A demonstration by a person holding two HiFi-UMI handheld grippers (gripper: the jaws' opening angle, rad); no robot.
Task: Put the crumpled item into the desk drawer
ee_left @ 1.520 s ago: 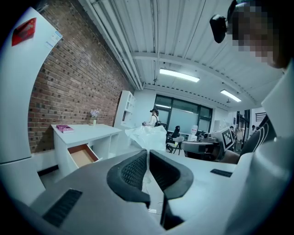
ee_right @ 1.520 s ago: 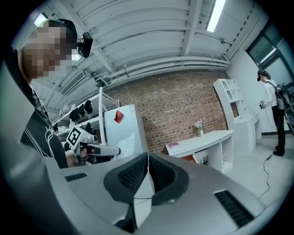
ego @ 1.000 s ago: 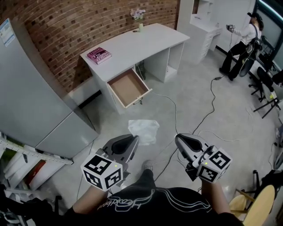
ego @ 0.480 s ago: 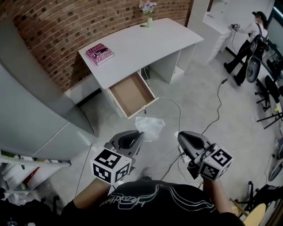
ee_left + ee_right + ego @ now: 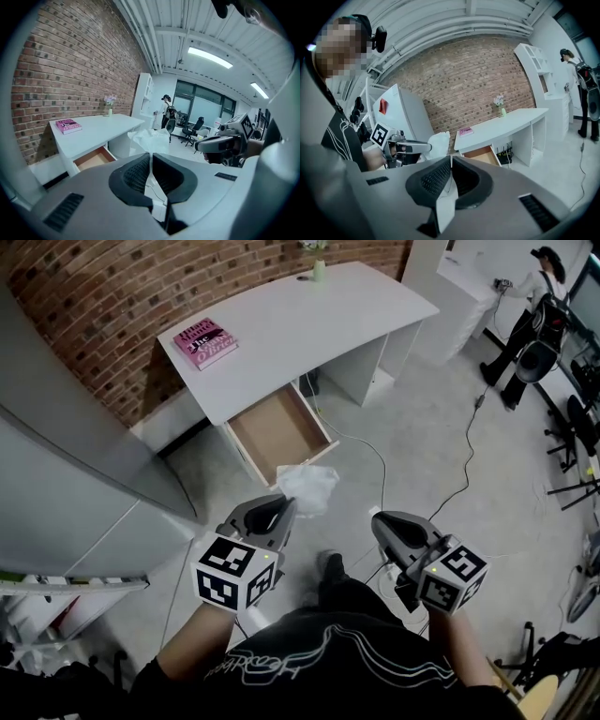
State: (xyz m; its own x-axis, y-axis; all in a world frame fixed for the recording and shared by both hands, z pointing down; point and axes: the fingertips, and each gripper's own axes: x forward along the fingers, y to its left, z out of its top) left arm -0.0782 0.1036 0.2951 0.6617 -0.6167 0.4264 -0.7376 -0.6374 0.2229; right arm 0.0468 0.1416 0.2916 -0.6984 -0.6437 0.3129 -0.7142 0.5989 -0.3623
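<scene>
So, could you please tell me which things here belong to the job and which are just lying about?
Job:
- crumpled white item, pinched in the fingers of the left gripper
- open desk drawer
- white desk

Lying about:
- pink book and flower vase on the desk
- floor cables
- grey cabinet
- right gripper, shut and empty

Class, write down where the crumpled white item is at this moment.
Head view, near the middle: the crumpled white item is pinched at the tip of the left gripper, just in front of the open desk drawer.
</scene>
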